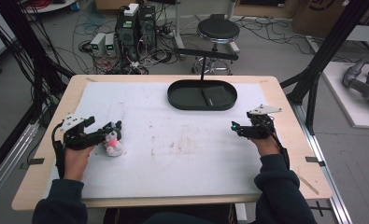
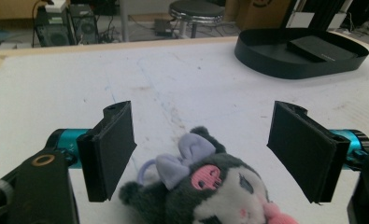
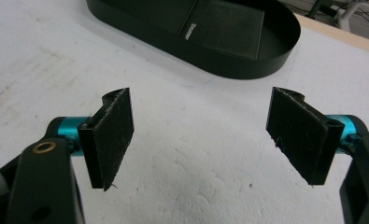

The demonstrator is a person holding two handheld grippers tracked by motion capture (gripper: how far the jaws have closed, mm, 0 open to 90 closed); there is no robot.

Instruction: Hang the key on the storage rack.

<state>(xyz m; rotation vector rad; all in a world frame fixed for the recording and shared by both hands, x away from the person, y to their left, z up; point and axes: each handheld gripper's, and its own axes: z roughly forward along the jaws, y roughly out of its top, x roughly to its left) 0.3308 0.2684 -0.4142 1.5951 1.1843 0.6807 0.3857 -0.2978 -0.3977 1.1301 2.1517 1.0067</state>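
Basically the small grey-and-white plush toy with a lilac bow and pink mouth lies at the left of the white table mat, right between the spread jaws of the left gripper, pads not yet pressing it. Right gripper is spread too, with nothing between its jaws, well apart from the toy and nearer the black oval plastic tray, so the left hand is the one placed to grab.

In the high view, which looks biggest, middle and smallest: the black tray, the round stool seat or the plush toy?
1. Black tray: widest by far.
2. Stool seat: clearly smaller than the tray, though it stands farther from the camera, so it may look smaller than it is.
3. Plush toy: smallest, between the open left gripper jaws.
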